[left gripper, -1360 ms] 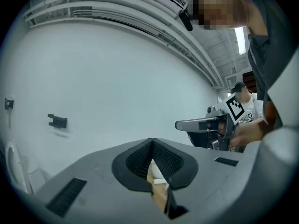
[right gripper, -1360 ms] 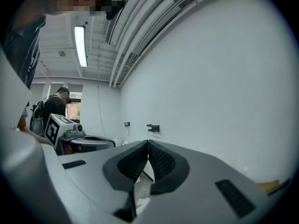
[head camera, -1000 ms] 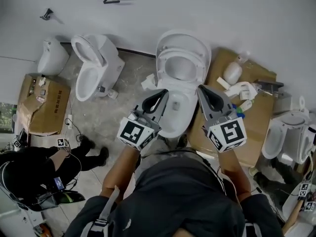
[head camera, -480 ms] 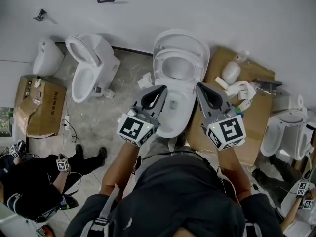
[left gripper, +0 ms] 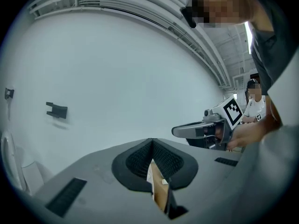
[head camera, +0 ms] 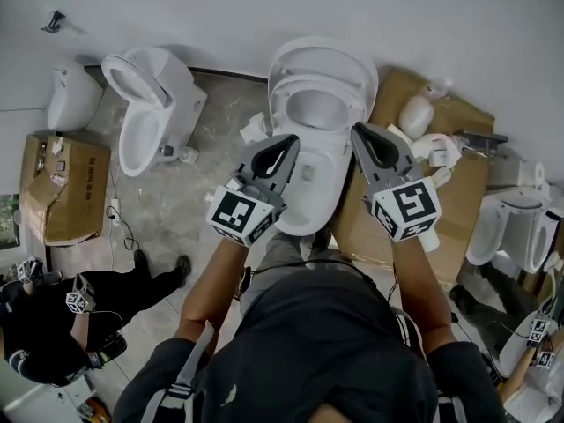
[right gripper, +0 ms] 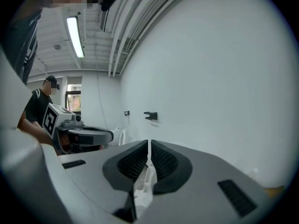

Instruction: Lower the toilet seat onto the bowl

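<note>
Overhead, left gripper [head camera: 290, 142] and right gripper [head camera: 359, 133] fingers together, empty, flanking bowl [head camera: 305, 222] rim; seat [head camera: 291, 104] raised.

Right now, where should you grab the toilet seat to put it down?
Take the raised toilet seat by its free top rim, coming from the front, above the bowl. It stands upright against the lid, lower edge at the bowl's back, so that rim probably swings down easiest.

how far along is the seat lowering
Nothing looks done: the toilet seat stands raised, off the bowl. In hand: the left gripper and right gripper hover above the bowl, fingers together, holding nothing. Left: reach the seat and lower it onto the bowl.
</note>
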The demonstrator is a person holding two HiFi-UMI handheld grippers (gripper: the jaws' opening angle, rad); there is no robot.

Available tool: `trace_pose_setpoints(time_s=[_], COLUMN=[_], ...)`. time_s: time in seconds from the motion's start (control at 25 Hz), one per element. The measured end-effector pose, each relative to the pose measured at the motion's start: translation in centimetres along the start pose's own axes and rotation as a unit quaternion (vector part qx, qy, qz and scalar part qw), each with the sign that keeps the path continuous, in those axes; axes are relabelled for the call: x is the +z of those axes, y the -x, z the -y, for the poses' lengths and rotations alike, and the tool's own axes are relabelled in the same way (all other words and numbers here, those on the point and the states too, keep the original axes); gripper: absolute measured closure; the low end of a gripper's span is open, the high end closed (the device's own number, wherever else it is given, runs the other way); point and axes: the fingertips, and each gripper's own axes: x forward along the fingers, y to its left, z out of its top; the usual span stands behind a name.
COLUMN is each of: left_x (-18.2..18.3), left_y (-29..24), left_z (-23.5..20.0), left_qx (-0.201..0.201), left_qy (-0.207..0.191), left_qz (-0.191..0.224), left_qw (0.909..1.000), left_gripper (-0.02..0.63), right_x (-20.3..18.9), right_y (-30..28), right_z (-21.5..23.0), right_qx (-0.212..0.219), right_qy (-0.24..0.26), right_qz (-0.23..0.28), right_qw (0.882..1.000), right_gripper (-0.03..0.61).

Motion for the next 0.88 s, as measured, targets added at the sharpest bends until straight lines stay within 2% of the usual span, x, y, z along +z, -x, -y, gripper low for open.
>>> trace_pose_setpoints(time_s=[0.12,0.32,0.48,0.88], left_x=[-0.6,-1.7,-2.8,-5.4], left_y=[-0.3,-0.9,-1.5,-2.3], left_z=[-0.8,-2.1,-3.3,-6.6], left_qx=[-0.009,-0.014,-0.015,-0.017], left_qy=[-0.010,-0.002,0.011,0.037], left_qz=[-0.004,-0.014,-0.023,-0.040], left_qw=[0.9999,0.9998,0.9996,0.9983], left_gripper=[0.609,0.609,0.609,0.609], right_x=[-0.7,-2.0,-3.6,-9.3], right_y=[-1.5,-4.4,-6.9,-14.3], right_z=[0.9,2.6,4.1,7.7], right_qx=[0.000,-0.003,-0.005,-0.011], right_qy=[0.004,0.015,0.019,0.039], right_qz=[-0.012,-0.034,-0.055,-0.128], right_qw=[1.000,0.999,0.998,0.991], right_gripper=[0.571,0.565,0.507,0.454])
